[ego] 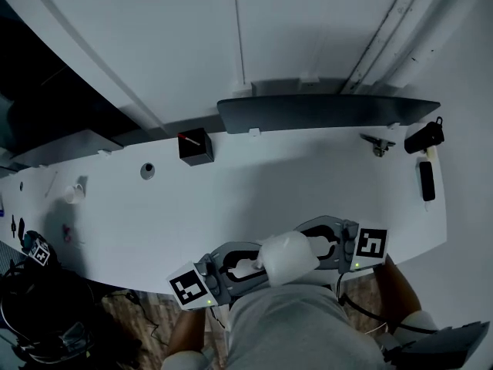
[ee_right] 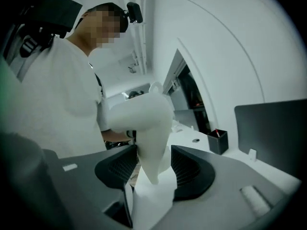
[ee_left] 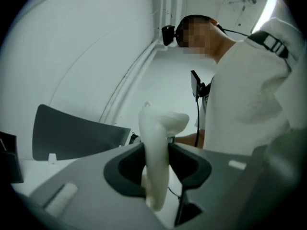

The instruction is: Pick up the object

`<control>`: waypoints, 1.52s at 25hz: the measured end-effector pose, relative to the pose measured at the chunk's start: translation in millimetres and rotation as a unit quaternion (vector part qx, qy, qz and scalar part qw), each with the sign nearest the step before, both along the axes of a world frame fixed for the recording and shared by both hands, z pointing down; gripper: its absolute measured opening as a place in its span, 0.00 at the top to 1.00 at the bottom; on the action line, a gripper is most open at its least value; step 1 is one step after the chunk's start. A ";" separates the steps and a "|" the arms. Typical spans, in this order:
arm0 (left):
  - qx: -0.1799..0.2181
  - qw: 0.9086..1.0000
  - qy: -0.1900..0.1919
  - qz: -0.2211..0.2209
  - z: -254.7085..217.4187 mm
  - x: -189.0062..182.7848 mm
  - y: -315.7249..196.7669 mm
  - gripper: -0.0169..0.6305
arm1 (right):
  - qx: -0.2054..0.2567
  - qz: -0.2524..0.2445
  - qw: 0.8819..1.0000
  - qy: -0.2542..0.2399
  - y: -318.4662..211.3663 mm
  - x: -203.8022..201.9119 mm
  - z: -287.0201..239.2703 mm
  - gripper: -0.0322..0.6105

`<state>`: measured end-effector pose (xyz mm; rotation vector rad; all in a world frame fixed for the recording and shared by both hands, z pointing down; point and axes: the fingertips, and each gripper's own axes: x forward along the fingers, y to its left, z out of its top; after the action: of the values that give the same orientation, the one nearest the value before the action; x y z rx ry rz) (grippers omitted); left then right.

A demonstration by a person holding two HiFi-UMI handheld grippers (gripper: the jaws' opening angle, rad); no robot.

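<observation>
The object is a white, smooth, bulbous piece with a narrow tapering stem. It is held up close to the person's body, off the white table. My left gripper is shut on the stem, with both pads pressing its sides around the gripper's midpoint. My right gripper faces it from the other side. In the right gripper view the object's pointed end hangs between the jaws of the gripper. It leans on the left pad, and a gap shows at the right pad.
At the back of the table stand a black pen box and a dark flat panel. At the right end lie a black bar, a black tool and a small metal part. A round grommet sits at the left.
</observation>
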<state>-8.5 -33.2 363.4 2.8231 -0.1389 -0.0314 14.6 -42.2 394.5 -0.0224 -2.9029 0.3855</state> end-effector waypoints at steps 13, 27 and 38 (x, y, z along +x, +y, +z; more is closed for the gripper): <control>0.021 0.998 -0.041 0.033 6.2 1.8 15.3 0.73 | 0.029 -0.069 0.997 -0.001 27.7 -6.6 -3.9 0.68; 0.097 0.929 -0.179 -0.309 50.2 -69.1 -69.9 0.97 | 0.128 0.204 0.969 0.062 -60.0 17.5 5.9 0.74; 0.068 0.900 -0.191 -0.386 72.3 -76.2 -65.5 0.97 | 0.131 0.305 0.942 0.046 -61.1 -15.7 10.7 0.74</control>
<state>-84.6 -98.7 435.8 2.6684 -1.3736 0.3461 -1.1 -103.4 405.1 0.9232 -2.7785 0.0789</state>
